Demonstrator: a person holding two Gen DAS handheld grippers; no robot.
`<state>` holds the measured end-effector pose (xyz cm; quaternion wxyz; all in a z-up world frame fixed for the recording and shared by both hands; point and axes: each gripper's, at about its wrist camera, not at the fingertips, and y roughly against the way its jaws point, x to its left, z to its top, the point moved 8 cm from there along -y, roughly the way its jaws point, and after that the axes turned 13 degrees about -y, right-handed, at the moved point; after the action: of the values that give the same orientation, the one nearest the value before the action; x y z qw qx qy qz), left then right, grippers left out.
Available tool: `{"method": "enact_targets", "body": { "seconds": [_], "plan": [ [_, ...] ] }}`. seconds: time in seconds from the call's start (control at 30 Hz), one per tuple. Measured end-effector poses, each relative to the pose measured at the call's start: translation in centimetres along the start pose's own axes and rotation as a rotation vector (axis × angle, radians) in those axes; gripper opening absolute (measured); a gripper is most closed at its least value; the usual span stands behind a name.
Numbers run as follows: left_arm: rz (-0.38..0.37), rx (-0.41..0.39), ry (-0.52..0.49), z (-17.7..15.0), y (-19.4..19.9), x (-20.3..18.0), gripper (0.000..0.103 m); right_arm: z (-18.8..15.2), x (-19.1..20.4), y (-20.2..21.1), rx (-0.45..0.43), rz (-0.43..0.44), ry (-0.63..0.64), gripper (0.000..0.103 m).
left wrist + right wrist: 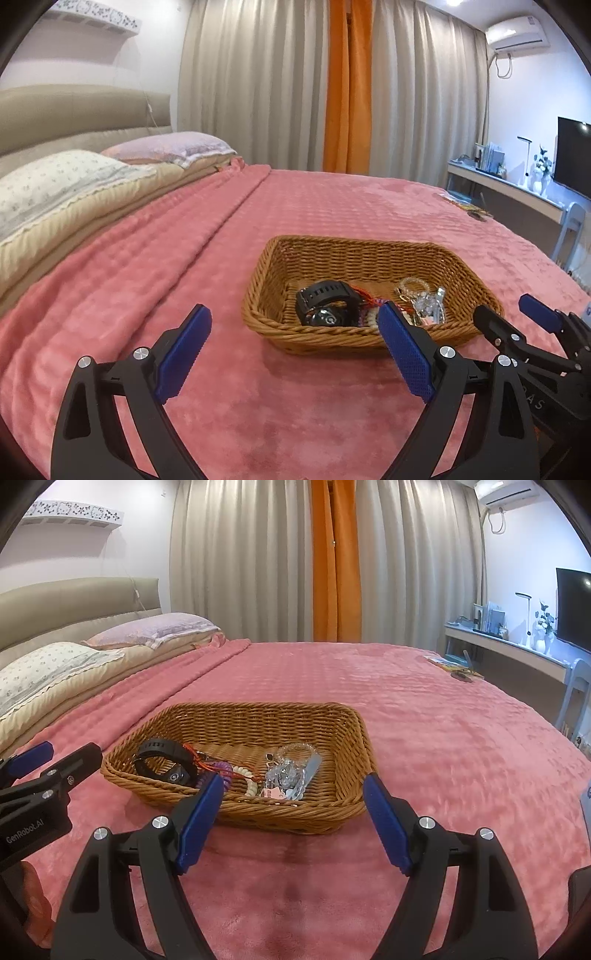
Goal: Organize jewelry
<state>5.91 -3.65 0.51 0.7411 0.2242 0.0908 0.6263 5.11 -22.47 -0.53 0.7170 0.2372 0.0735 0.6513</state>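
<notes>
"GenRobot.AI" in white on black body of left tongs [40, 764]; letters "AS" on right tongs [517, 317].

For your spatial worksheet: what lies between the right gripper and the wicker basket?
Only bare pink blanket separates right gripper from wicker basket, per right wrist view.

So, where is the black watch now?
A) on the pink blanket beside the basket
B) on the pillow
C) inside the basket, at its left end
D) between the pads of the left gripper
C: the watch lies inside the wicker basket at its left end, next to the other jewelry, and no gripper touches it.
</notes>
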Motion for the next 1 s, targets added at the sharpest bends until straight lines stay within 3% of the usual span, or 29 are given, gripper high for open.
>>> {"method": "enact_targets", "body": {
  "seconds": [0.33,1.0],
  "plan": [
    [0.039,-0.021,-0.021,0.03,0.17,-0.05,0.089,0.17,0.58,0.41,-0.030,-0.007,0.027,0.074],
    [0.045,-0.049,-0.022,0.50,0.67,0.32,0.089,0.33,0.33,0.23,-0.032,-0.009,0.009,0.078]
  ]
}}
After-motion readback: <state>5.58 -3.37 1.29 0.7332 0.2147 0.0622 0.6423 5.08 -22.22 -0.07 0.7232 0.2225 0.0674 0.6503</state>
